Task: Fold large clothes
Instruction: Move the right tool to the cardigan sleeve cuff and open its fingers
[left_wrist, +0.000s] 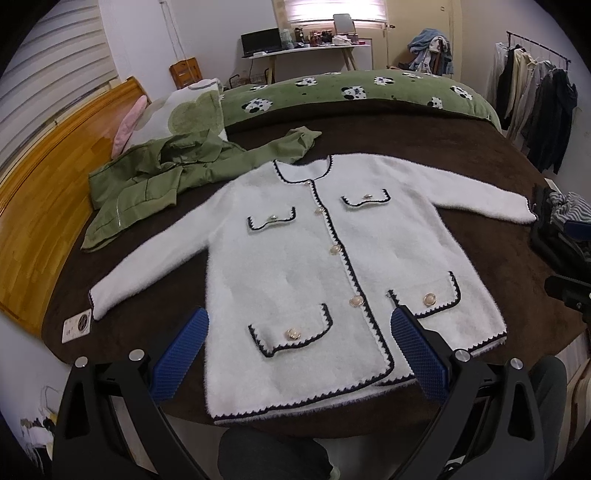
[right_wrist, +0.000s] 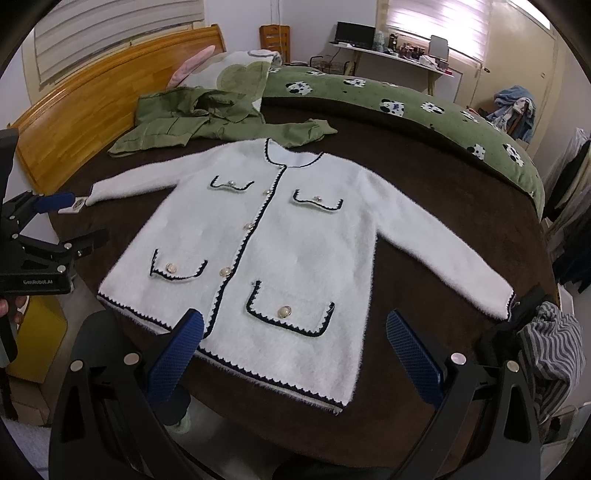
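A fluffy white cardigan with dark trim, gold buttons and several pockets lies flat, face up and buttoned, on the brown blanket, sleeves spread. It also shows in the right wrist view. My left gripper is open and empty above the cardigan's hem. My right gripper is open and empty above the hem on the right side. The left gripper also shows at the left edge of the right wrist view.
A crumpled green jacket lies behind the cardigan's left sleeve. A paper tag lies by the left cuff. Striped and dark clothes are piled by the right cuff. A green quilt, pillow and wooden headboard lie beyond.
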